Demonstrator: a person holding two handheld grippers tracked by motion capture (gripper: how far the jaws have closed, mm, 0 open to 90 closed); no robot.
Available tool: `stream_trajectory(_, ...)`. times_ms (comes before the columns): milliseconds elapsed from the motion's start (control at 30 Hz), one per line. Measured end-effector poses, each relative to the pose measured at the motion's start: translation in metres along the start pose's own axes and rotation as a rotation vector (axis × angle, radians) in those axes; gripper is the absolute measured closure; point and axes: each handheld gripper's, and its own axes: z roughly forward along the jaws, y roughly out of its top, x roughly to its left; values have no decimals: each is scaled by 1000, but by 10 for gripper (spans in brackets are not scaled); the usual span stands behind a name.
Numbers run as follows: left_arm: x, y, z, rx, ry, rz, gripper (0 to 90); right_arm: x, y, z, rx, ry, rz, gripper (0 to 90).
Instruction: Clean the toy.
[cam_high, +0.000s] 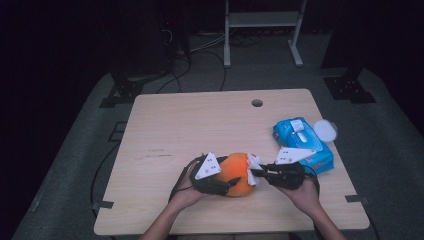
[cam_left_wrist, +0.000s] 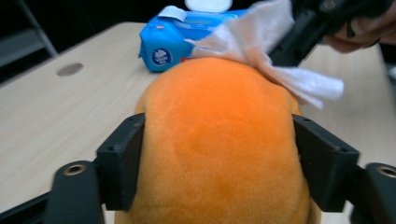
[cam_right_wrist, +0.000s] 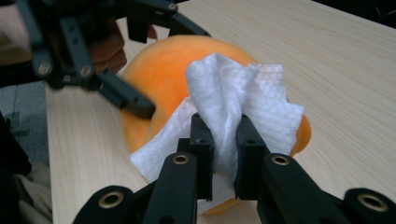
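An orange plush ball (cam_high: 235, 172) rests on the wooden table (cam_high: 190, 125) near its front edge. My left gripper (cam_high: 226, 181) comes at it from the left, its two jaws pressing the plush's sides (cam_left_wrist: 219, 140). A crumpled white tissue (cam_right_wrist: 233, 88) lies against the right side of the plush. My right gripper (cam_right_wrist: 224, 130) is shut on that tissue, pinching a fold between its pads. In the high view the right gripper (cam_high: 256, 172) meets the plush from the right. The tissue (cam_left_wrist: 275, 42) drapes over the far top of the plush in the left gripper view.
A blue pack of wipes (cam_high: 302, 142) lies at the right of the table, just behind my right hand, with a round white lid (cam_high: 325, 129) at its far corner. A cable hole (cam_high: 257, 103) sits near the far edge. The table's left and middle are bare wood.
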Motion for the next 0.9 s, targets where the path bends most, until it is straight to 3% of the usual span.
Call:
stream_trajectory(100,4,-4,-1,19,-67,-51,127,-2,-10,9,43,14,-7,801)
stream_trajectory(233,16,-6,-9,1,-101,-166,35,13,-11,11,65,43,-74,801)
stream_trajectory(267,16,-8,-7,14,-106,-171,27,18,-11,12,67,57,-89,801)
stream_trajectory(333,13,-15,-1,57,-144,-173,27,27,-9,12,79,41,-128,800)
stream_trajectory(367,11,-17,1,68,-132,-152,27,28,-7,12,81,37,-140,800)
stream_trajectory(433,11,-18,1,65,-124,-164,42,25,-7,9,80,29,-136,801)
stream_trajectory(633,10,-19,-1,68,-131,-151,63,1,-15,3,72,-8,-42,802)
stream_trajectory(733,7,-17,0,82,-128,-122,63,7,-11,4,52,6,-40,802)
stream_trajectory(833,4,-17,0,82,-123,-98,63,19,-3,7,28,29,-78,801)
stream_trajectory(900,4,-17,0,81,-122,-99,63,20,-2,7,34,26,-94,802)
